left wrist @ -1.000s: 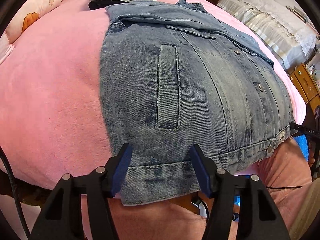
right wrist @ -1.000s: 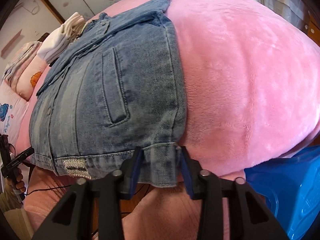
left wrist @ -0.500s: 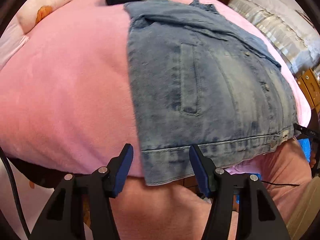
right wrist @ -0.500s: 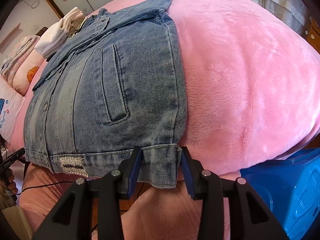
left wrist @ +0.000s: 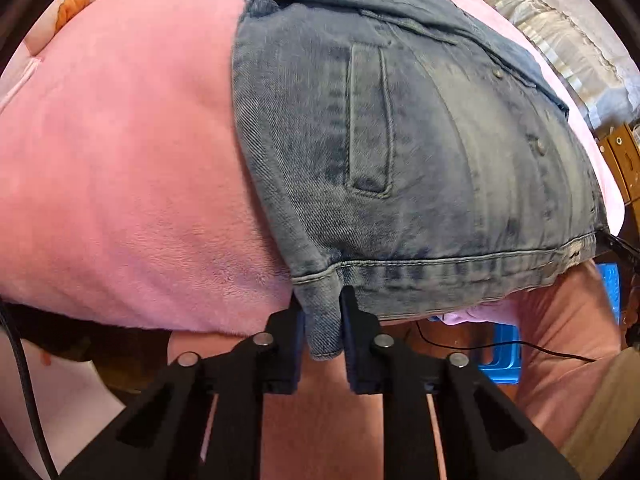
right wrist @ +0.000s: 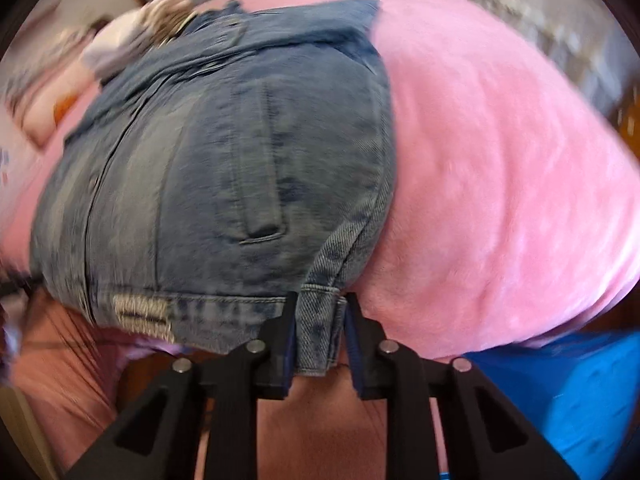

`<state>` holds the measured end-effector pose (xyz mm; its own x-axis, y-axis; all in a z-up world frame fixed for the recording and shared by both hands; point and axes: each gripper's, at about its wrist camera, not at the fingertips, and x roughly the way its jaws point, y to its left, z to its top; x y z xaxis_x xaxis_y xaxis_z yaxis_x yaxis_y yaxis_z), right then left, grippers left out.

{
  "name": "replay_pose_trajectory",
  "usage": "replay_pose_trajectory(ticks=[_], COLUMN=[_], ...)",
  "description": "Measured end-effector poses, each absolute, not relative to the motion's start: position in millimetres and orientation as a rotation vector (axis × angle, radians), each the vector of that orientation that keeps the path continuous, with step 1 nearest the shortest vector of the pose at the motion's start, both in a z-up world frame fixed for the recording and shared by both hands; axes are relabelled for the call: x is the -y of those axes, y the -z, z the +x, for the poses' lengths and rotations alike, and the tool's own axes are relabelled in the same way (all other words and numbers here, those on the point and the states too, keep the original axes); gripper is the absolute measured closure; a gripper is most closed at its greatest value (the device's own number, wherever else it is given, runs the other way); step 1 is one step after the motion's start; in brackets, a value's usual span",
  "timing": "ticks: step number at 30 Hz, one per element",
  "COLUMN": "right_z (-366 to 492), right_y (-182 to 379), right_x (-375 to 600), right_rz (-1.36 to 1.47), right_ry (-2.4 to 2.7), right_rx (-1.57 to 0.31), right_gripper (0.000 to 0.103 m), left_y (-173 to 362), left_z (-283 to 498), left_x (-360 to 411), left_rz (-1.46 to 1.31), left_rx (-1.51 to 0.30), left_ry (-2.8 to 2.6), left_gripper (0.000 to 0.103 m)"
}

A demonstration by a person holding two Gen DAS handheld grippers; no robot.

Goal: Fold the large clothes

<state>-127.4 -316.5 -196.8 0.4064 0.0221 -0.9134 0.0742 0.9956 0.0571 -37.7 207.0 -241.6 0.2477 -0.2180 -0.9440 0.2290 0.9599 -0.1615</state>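
Observation:
A blue denim jacket [left wrist: 420, 132] lies buttoned side up on a pink plush bed cover [left wrist: 120, 160], its hem hanging over the near edge. My left gripper [left wrist: 322, 312] is shut on the hem's left corner. In the right wrist view, which is blurred, the same jacket [right wrist: 224, 168] lies left of centre, and my right gripper [right wrist: 322, 316] is shut on the hem's right corner, which bunches up between the blue pads.
Folded clothes [right wrist: 132, 36] and a pillow [left wrist: 76, 4] lie at the bed's far end. A blue plastic stool [right wrist: 560, 392] stands below the bed edge on the right. A wooden cabinet [left wrist: 624, 160] stands at far right. My pink-trousered legs [left wrist: 320, 400] are below.
Left gripper slid left along the hem to its corner and shut on it. Right gripper, loosely around the right corner before, has closed on it; that corner now lifts and bunches.

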Motion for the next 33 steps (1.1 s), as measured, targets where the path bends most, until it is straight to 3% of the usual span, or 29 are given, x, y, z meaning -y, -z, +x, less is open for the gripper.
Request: replay_pose_trajectory(ticks=[9, 17, 25, 27, 33], right_z=[-115, -28, 94, 118, 146], right_y=[90, 15, 53, 71, 106], right_x=[317, 348, 373, 378, 400], right_rz=[0.182, 0.390, 0.571, 0.556, 0.540], right_ry=[-0.094, -0.081, 0.075, 0.180, 0.197], right_rx=[-0.931, -0.740, -0.808, -0.800, -0.835], right_gripper=[0.088, 0.088, 0.084, 0.069, 0.058], left_y=[121, 61, 111, 136, 169], left_z=[-36, 73, 211, 243, 289], left_x=[-192, -197, -166, -155, -166], left_rz=[-0.157, -0.358, -0.413, -0.363, -0.338], left_rx=[-1.031, -0.899, -0.944, -0.989, -1.020], left_ry=[0.340, 0.212, 0.092, 0.037, -0.032], left_gripper=[0.094, 0.094, 0.090, 0.083, 0.074])
